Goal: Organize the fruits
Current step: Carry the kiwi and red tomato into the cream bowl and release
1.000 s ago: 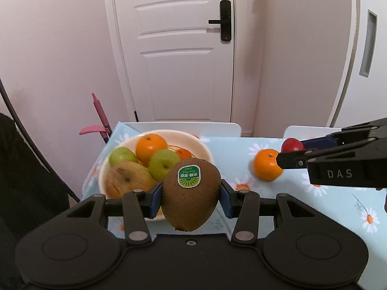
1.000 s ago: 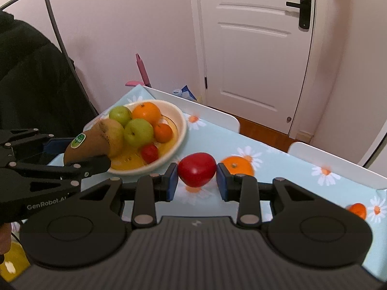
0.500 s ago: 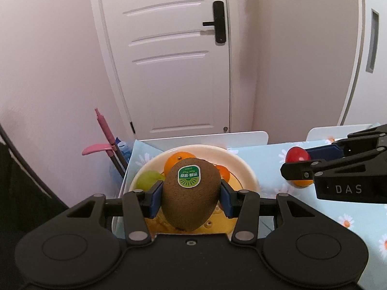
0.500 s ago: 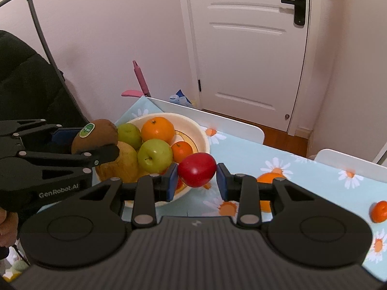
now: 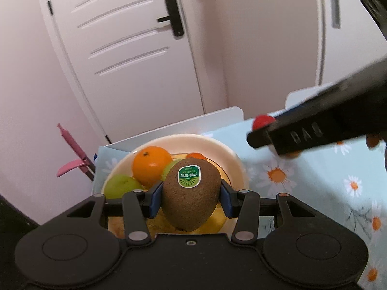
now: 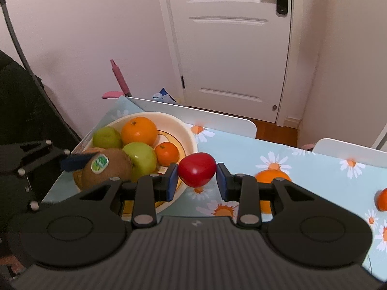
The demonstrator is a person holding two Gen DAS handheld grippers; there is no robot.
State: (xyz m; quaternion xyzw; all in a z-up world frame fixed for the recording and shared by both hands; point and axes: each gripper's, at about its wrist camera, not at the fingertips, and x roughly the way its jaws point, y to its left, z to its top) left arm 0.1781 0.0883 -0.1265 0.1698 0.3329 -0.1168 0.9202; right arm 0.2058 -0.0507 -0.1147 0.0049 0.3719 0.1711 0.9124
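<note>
My left gripper (image 5: 191, 199) is shut on a brown kiwi (image 5: 191, 193) with a green sticker, held over the cream fruit bowl (image 5: 232, 154). The right wrist view shows the same kiwi (image 6: 106, 169) low over the bowl's near left side. My right gripper (image 6: 196, 181) is shut on a red tomato (image 6: 197, 171), just off the bowl's right rim (image 6: 188, 133). In the bowl lie a large orange (image 6: 139, 130), two green apples (image 6: 142, 159), and a small mandarin (image 6: 167, 153). An orange (image 6: 272, 177) sits on the cloth, partly behind my right finger.
The table (image 6: 241, 149) wears a light blue daisy cloth. Another small orange (image 6: 382, 199) lies at the right edge. White chair backs (image 6: 217, 120) line the far side, with a pink handled tool (image 6: 119, 79) and a white door (image 6: 229, 43) beyond.
The left gripper has carried the kiwi over the bowl and lower, rolling as it went. The right gripper has brought the tomato leftward up to the bowl's right rim.
</note>
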